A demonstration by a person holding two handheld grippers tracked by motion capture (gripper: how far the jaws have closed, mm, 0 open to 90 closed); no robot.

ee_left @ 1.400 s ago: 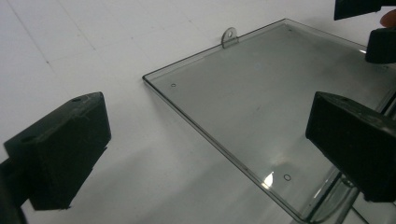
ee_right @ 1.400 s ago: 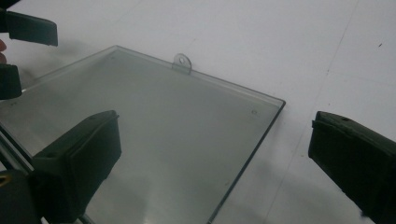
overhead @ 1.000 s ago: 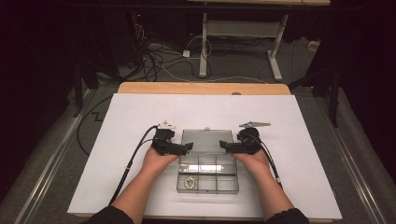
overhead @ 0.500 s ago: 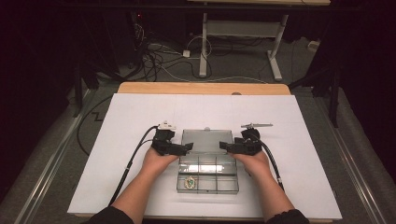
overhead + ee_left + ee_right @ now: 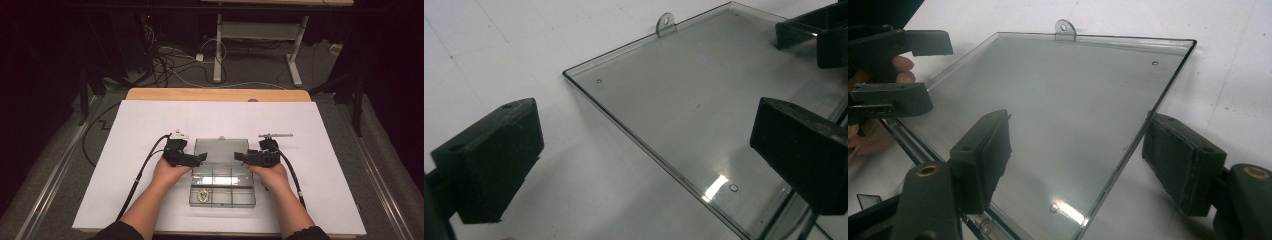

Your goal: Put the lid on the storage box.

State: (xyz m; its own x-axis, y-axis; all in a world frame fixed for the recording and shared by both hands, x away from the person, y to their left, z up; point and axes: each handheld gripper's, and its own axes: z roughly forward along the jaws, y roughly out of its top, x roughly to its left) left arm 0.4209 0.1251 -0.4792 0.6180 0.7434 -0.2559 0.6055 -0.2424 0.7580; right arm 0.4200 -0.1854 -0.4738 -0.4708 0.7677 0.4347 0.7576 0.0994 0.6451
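Hands bring both grippers to a clear plastic compartment box (image 5: pixel 222 186) lying near the front of the white tabletop (image 5: pixel 150 120), its lid (image 5: pixel 221 150) folded back flat on the far side. The left gripper (image 5: pixel 199 159) sits at the lid's left edge; in the left gripper view its jaws stand wide apart, one over bare tabletop and one over the lid (image 5: pixel 704 110), neither pressing on it. The right gripper (image 5: pixel 240 157) sits at the lid's right edge. Its jaws have just been closing, and in the right gripper view they straddle the lid's edge (image 5: pixel 1058 125), one over the plastic and one outside it, with gaps visible on both sides. A small hanging tab (image 5: pixel 1065 28) sticks out from the lid's far edge.
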